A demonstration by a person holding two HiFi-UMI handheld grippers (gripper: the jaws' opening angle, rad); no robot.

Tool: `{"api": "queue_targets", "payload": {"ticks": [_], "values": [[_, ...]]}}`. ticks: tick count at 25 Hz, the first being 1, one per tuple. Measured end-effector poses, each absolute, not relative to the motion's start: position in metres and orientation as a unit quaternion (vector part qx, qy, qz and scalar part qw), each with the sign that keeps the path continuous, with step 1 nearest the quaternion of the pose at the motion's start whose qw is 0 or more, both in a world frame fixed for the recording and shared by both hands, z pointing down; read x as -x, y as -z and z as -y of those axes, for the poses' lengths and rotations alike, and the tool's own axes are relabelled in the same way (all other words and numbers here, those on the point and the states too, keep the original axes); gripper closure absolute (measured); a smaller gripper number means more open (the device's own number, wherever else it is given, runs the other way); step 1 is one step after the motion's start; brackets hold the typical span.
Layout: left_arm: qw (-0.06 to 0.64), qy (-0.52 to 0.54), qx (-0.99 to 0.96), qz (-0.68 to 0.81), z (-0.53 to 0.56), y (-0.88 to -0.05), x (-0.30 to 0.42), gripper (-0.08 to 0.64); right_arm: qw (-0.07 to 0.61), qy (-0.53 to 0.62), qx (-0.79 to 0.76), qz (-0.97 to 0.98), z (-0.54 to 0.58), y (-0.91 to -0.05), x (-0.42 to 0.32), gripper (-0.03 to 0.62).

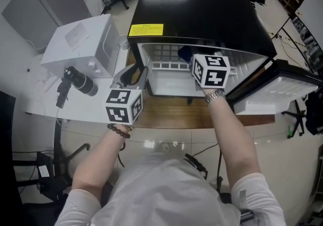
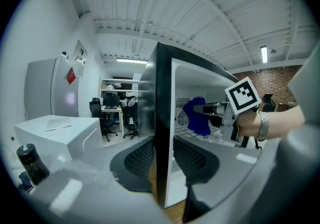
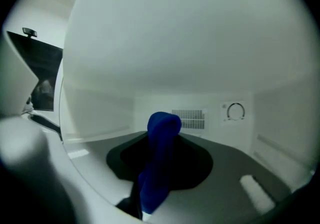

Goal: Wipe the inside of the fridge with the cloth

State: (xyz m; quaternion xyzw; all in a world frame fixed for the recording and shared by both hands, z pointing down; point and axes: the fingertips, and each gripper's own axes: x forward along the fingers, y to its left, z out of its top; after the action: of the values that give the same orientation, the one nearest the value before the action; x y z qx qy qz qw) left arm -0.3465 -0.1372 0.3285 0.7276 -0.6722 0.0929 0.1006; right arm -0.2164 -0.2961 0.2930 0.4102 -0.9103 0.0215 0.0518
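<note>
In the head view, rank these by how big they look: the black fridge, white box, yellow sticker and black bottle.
1. black fridge
2. white box
3. yellow sticker and black bottle look about alike, so I won't rank them.

Head view looks steeply down on the fridge (image 1: 202, 13); gripper views face it — close.
</note>
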Motion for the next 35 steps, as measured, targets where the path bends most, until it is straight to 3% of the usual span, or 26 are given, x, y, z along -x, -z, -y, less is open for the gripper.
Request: {"api": "queue_targets", "payload": {"ticks": [7,16,25,35], "values": [[0.098,-0.092,-0.731,0.669,0.137,-0.328,0.346,0.443,0.074,-0.033,-0.323,0.943,0.264,-0.311,0.295,0.489],[0.097,-0.091,-0.737,0.662,0.137,-0.328,0.345,0.443,0.132,-0.047,-0.291,0.946,0.266,-0.339,0.341,0.489],[0.099,-0.084,-0.747,0.652,0.136,-0.327,0.345,0.443,0.208,-0.054,-0.317,0.924,0.277,-0.366,0.346,0.489],[0.099,-0.080,-0.751,0.648,0.135,-0.327,0.345,0.443,0.246,-0.058,-0.352,0.901,0.286,-0.379,0.318,0.489]]}}
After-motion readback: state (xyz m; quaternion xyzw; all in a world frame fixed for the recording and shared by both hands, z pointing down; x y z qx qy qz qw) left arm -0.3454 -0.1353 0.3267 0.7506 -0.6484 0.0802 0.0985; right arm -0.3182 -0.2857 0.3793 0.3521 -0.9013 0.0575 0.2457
